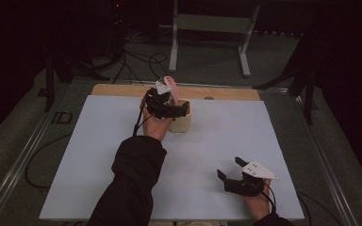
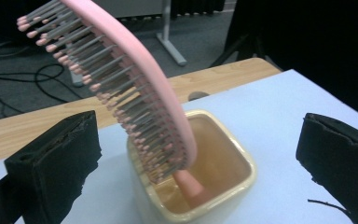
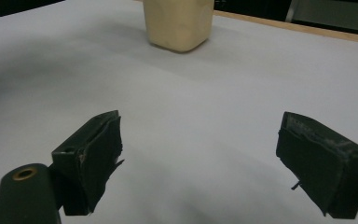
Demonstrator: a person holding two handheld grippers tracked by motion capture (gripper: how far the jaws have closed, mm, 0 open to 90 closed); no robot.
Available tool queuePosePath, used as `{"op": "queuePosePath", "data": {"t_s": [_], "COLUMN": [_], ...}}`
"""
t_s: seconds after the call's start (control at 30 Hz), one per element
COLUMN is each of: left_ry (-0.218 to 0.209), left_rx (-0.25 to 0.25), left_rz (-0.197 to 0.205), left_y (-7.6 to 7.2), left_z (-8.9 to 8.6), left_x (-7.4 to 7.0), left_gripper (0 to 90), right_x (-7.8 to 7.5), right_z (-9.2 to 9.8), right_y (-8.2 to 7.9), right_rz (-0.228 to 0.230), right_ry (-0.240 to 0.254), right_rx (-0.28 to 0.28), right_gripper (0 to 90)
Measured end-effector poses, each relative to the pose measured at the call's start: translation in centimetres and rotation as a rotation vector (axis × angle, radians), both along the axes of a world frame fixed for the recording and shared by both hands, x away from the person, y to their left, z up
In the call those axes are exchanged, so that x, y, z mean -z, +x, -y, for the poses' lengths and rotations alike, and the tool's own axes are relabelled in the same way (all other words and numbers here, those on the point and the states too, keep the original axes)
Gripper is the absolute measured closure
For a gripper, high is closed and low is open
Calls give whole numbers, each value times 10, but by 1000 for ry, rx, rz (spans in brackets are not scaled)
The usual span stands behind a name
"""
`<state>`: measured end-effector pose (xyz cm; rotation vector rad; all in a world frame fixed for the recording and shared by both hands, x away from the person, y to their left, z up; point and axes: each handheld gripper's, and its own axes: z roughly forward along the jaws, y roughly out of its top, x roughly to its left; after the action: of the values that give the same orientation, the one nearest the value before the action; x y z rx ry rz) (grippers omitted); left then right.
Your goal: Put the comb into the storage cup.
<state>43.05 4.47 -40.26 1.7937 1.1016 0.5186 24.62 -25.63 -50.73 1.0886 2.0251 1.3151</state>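
Left gripper (image 2: 198,154): black foam-padded jaws spread wide, nothing pressed between, flanking a pink hairbrush (image 2: 135,88). Curved plastic back, grey pink-tipped bristles, handle down inside a cream square cup (image 2: 233,186) with rounded glossy walls, at 12 o'clock on the white surface (image 1: 99,155). Right gripper (image 1: 230,168): jaws apart, empty, at 5 o'clock.

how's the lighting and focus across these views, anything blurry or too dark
High view: dim, the room black, only the white table sheet lit. Left gripper view: pink hairbrush and cream cup fairly sharp, background soft. Right gripper view: the cup slightly soft, faint shadows on the sheet.
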Motion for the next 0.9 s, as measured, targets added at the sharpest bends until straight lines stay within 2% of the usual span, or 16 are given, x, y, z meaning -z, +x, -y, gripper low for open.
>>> {"op": "queuePosePath", "data": {"t_s": [0.27,0.47,0.67,0.83,0.9], "left_ry": [-25,-9,-13,12,8], "left_rx": [17,20,51,74,77], "left_rz": [-2,0,-12,-14,-16], "left_y": [-9,-21,-34,-50,-56], "left_z": [-9,-21,-39,-53,-59], "left_x": [4,20,38,47,49], "left_gripper": [9,8,8,8,8], "right_x": [0,0,1,1,1], "right_z": [1,1,0,0,0], "right_y": [-1,-2,-2,-2,-2], "right_rz": [0,-1,-2,-2,-3], "right_ry": [-1,-2,-5,-6,-6], "right_rx": [3,6,5,2,1], "right_gripper": [138,138,138,138,138]}}
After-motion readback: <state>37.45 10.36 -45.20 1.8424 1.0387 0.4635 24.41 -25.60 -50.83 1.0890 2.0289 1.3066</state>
